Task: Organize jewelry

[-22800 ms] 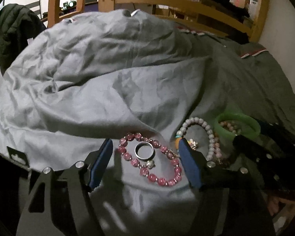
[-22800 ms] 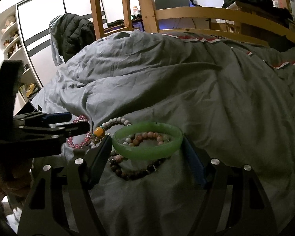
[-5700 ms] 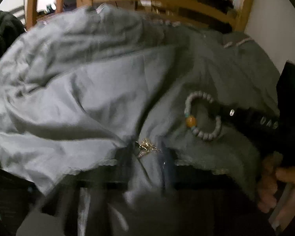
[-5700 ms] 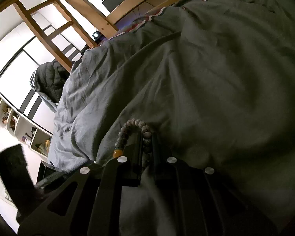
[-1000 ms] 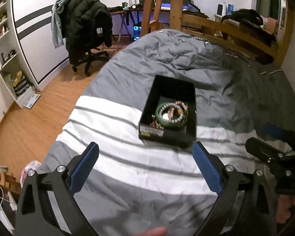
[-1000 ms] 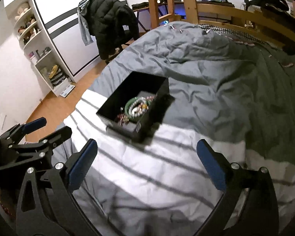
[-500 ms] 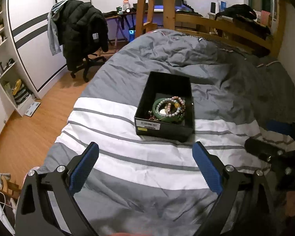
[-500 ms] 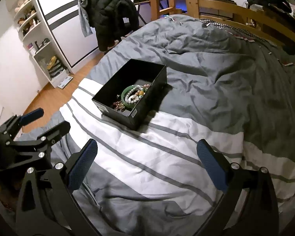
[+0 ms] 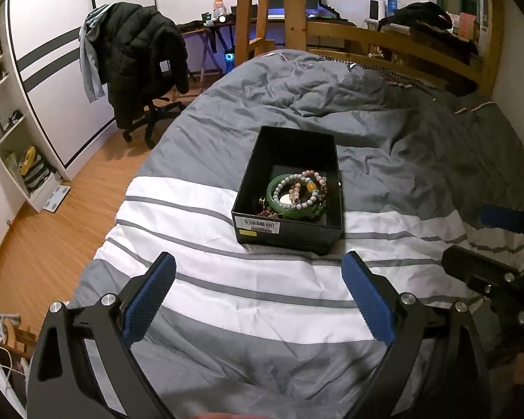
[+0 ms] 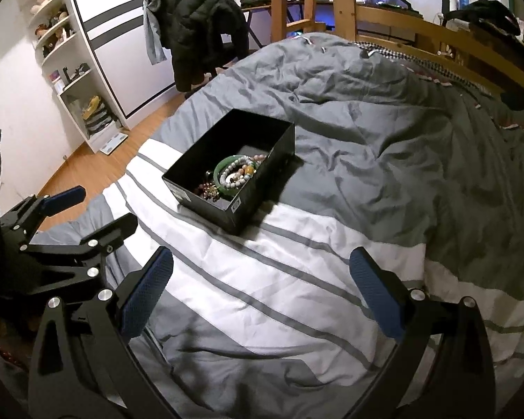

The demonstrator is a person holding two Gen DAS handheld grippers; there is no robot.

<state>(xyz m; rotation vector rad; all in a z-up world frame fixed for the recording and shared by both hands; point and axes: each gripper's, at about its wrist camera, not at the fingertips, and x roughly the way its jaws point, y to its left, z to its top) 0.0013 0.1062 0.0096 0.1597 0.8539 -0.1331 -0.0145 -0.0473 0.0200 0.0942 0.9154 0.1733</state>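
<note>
Closest to us, the left gripper (image 9: 258,276) has its blue fingers (image 9: 150,296) spread wide with nothing between them. The right gripper (image 10: 260,272) is the same, wide apart and empty. Both hang over the white and grey striped part of the bed cover (image 9: 262,300).

A little farther on, a black box (image 9: 290,227) sits on the bed with no lid on it. It has a white label (image 9: 261,224) on the near wall. The jewelry is all in the near end of the box. A green bangle (image 9: 274,192) lies there, and a pale bead bracelet (image 9: 307,188) with one orange bead rests on top of it. Some dark red beads (image 10: 208,188) sit beside the bangle. The far end of the box is bare.

Behind the bed stands a chair with a black coat (image 9: 139,59) hung on it.
</note>
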